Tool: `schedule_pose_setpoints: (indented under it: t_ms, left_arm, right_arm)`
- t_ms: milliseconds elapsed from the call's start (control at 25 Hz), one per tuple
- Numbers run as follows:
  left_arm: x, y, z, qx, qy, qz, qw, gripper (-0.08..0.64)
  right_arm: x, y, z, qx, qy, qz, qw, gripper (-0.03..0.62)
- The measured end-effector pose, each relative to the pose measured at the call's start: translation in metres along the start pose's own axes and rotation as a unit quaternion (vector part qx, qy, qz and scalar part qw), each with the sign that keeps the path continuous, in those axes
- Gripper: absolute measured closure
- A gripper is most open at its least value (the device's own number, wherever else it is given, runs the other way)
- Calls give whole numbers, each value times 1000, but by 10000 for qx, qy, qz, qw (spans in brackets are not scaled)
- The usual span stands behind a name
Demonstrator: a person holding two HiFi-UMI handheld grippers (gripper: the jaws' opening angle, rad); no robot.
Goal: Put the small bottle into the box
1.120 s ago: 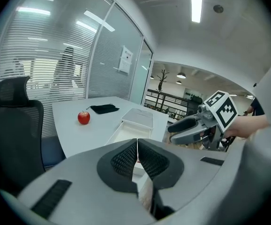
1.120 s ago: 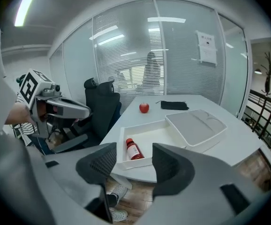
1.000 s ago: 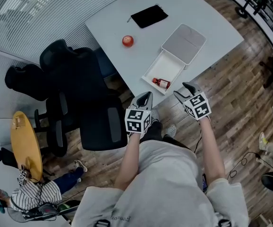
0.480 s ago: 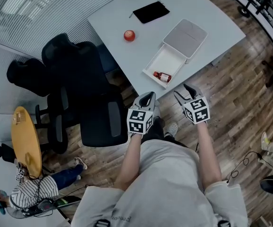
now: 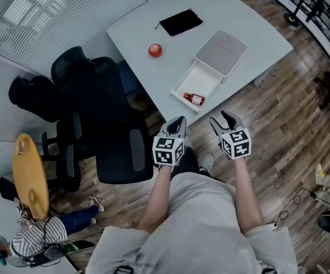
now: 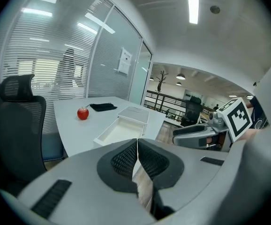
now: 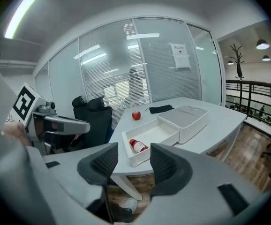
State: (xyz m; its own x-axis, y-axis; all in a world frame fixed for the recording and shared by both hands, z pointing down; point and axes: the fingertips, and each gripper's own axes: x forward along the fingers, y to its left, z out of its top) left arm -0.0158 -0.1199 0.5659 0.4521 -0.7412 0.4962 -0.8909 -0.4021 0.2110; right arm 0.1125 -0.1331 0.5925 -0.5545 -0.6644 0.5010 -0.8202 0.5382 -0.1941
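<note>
At the left, we see black office chairs beside the white table. On the table sit a red apple and a black pouch. Off the table's near edge, over the wooden floor, the left gripper has its jaws pressed together, with nothing between them. Further right, the small bottle lies on its side inside the open white box, in the corner nearest us (the lid rests against the box's far end). The right gripper is apart from the table. Its jaws are spread and empty, and have just been closing slightly.
</note>
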Motion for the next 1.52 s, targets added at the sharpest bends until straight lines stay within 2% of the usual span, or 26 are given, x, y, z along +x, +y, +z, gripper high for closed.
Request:
schedule_pose_setpoints:
  t_ms: [400,880,1520]
  left_arm:
    - [6,-7,2,-98,-70,-147,9998,531]
    - [-1,-6,5,-109,-185,-133,9997,531]
    - [-5,-10,-1,-88,-177,-143,9997,531]
  right_arm:
    - [-3,7,1,67,-174,-4,9998,431]
    - [-7,10,14,78,-404,-30,9991,571]
    - [-12,11,9,139,-433,-54,9990,575]
